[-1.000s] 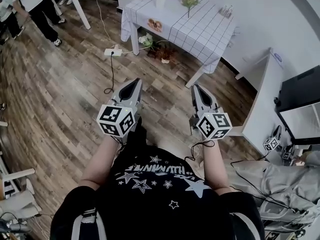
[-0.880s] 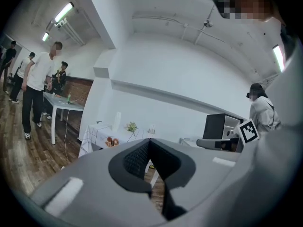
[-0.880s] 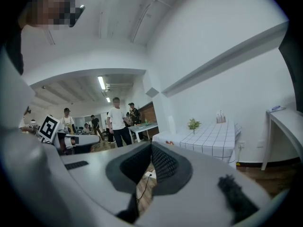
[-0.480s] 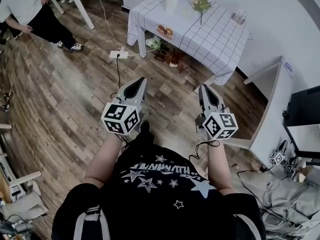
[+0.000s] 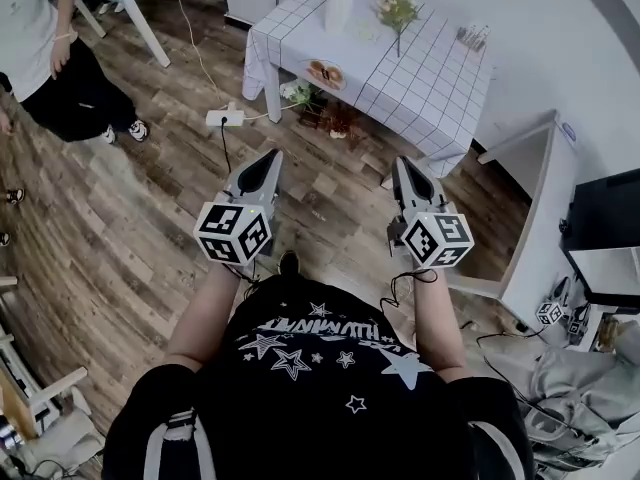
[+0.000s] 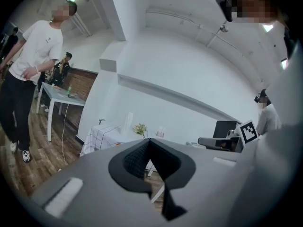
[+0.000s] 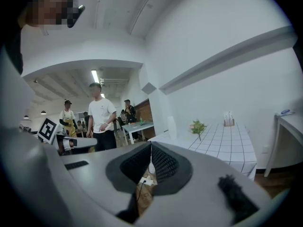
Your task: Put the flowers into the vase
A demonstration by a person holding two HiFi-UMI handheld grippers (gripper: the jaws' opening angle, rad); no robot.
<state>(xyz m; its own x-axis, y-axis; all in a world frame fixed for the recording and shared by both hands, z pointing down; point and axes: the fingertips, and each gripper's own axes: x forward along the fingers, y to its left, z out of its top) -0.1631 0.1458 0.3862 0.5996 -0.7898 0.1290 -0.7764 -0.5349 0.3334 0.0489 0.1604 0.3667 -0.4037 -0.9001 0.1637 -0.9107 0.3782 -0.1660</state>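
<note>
A bunch of flowers (image 5: 397, 13) stands on the table with the white checked cloth (image 5: 420, 78), far ahead of me. A tall white vase (image 5: 340, 3) stands to their left. My left gripper (image 5: 268, 158) and right gripper (image 5: 405, 164) are held side by side over the wooden floor, well short of the table, both shut with nothing in them. The left gripper view shows the vase (image 6: 128, 123) and flowers (image 6: 140, 129) beyond its closed jaws. Past its shut jaws, the right gripper view shows the flowers (image 7: 197, 126) and vase (image 7: 170, 125).
A plate (image 5: 325, 71) lies near the table's front edge and a small holder (image 5: 470, 36) at its far side. Potted flowers (image 5: 320, 113) sit under the table, beside a power strip (image 5: 225, 118) with its cable. A person (image 5: 50, 58) stands at left; a white counter (image 5: 540, 218) at right.
Both grippers have travelled forward over the floor towards the table, still shut. The person at left now stands nearer and larger in the head view.
</note>
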